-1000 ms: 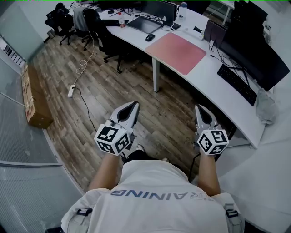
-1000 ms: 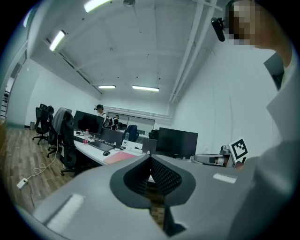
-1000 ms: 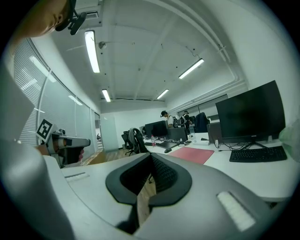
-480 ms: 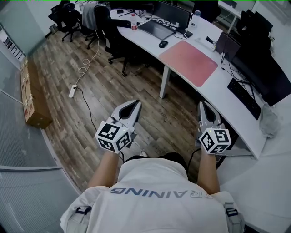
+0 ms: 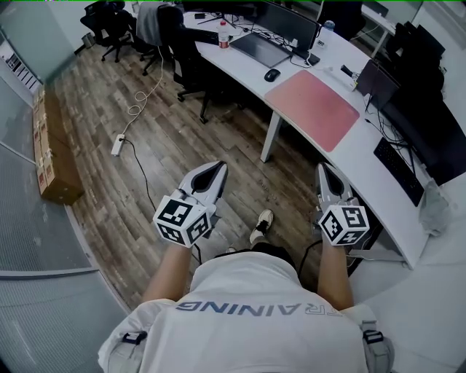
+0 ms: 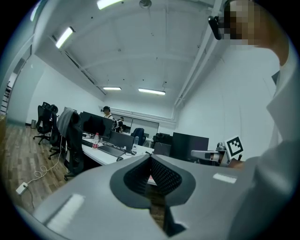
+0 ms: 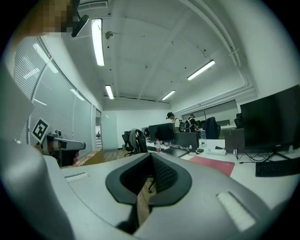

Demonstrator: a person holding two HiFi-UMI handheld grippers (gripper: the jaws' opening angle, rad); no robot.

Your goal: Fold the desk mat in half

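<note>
A pink desk mat [image 5: 315, 108] lies flat on the white curved desk [image 5: 342, 156] ahead and to the right, and it shows as a pink strip [image 7: 213, 164] in the right gripper view. My left gripper [image 5: 215, 168] and right gripper [image 5: 321, 169] are held over the wooden floor, well short of the desk. Both are shut with nothing between the jaws. In each gripper view the jaw tips meet, left [image 6: 150, 156] and right [image 7: 151, 154].
A monitor [image 5: 287, 22], mouse [image 5: 271, 74], keyboard [image 5: 397, 169] and more black screens [image 5: 426, 109] sit on the desk. Office chairs [image 5: 171, 44] stand at the far left end. A power strip with cable [image 5: 118, 144] and a cardboard box [image 5: 49, 149] lie on the floor.
The view has swung so the desk and pink mat sit further right and slightly nearer. A shoe now shows on the floor between the grippers. Both grippers keep their pose.
</note>
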